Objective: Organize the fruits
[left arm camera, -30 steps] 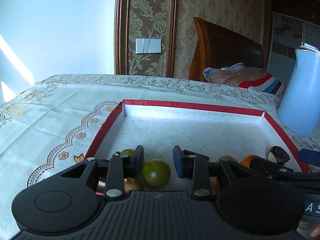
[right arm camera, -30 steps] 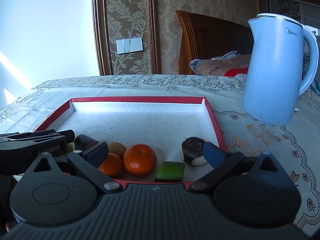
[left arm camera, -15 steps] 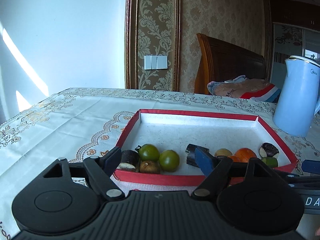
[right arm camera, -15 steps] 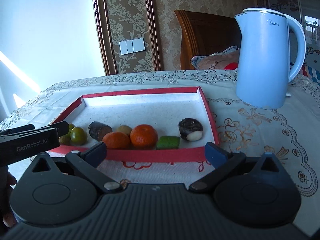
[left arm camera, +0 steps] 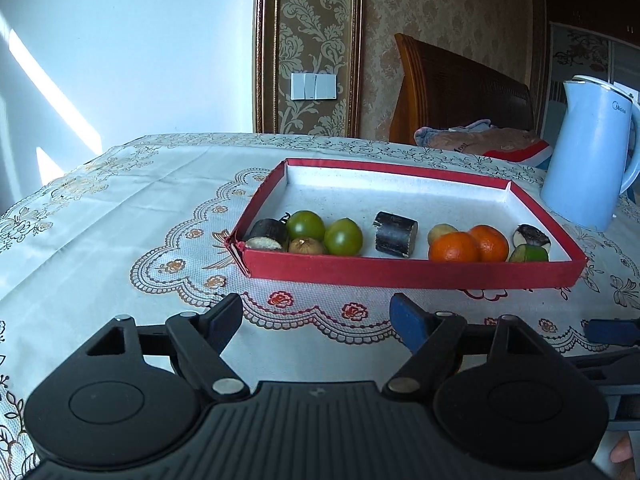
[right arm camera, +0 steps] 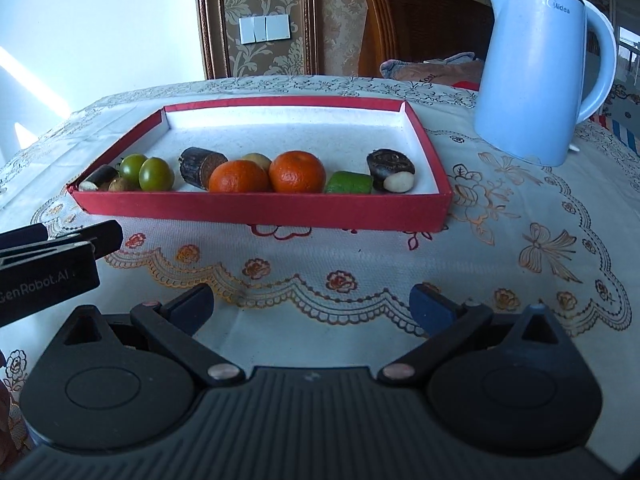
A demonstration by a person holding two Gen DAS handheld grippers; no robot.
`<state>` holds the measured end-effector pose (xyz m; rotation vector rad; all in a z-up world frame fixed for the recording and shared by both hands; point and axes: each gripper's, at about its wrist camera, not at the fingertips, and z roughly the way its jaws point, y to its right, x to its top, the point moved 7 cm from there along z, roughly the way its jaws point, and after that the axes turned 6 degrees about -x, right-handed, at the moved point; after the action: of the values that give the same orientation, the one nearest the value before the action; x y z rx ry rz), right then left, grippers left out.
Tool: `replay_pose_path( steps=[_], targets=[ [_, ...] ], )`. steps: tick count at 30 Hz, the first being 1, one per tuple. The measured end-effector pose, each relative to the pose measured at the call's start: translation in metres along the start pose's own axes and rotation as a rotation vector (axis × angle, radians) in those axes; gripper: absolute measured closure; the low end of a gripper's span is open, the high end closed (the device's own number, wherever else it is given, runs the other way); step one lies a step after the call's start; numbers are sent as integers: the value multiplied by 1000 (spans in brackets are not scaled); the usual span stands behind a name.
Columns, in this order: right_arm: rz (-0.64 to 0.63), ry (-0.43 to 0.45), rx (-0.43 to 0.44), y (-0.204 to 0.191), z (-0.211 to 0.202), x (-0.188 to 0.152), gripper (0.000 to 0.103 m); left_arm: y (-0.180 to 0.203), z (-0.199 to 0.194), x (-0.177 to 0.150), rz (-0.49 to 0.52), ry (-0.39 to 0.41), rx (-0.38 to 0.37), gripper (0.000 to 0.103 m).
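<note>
Fruits sit in a row inside the red tray (left arm camera: 412, 270) on the desk (left arm camera: 120, 208). The left gripper (left arm camera: 316, 320) and right gripper (right arm camera: 310, 304) hang near it, jaws wide apart, holding nothing. A blue kettle (right arm camera: 536, 68) stands beside the tray.

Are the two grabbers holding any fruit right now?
No. The left gripper and right gripper are both open and empty; the fruit sits in the red tray.

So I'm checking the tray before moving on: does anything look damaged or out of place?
Yes. The red cardboard tray has a split, frayed near-left corner, its wall bent outward. All the fruit lies in a row along the near wall. The pale blue electric kettle stands upright beside the tray; nothing has spilled.
</note>
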<state>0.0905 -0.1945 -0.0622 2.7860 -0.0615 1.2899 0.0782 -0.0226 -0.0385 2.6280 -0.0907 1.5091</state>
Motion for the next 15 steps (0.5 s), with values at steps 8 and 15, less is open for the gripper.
replay_pose_path(
  steps=[8, 15],
  targets=[
    [-21, -19, -25, -3, 4, -2, 0, -3, 9, -6, -16, -60, 11, 21],
    [-22, -16, -24, -6, 4, 0, 0, -4, 8, -6, -20, -57, 14, 21]
  ],
)
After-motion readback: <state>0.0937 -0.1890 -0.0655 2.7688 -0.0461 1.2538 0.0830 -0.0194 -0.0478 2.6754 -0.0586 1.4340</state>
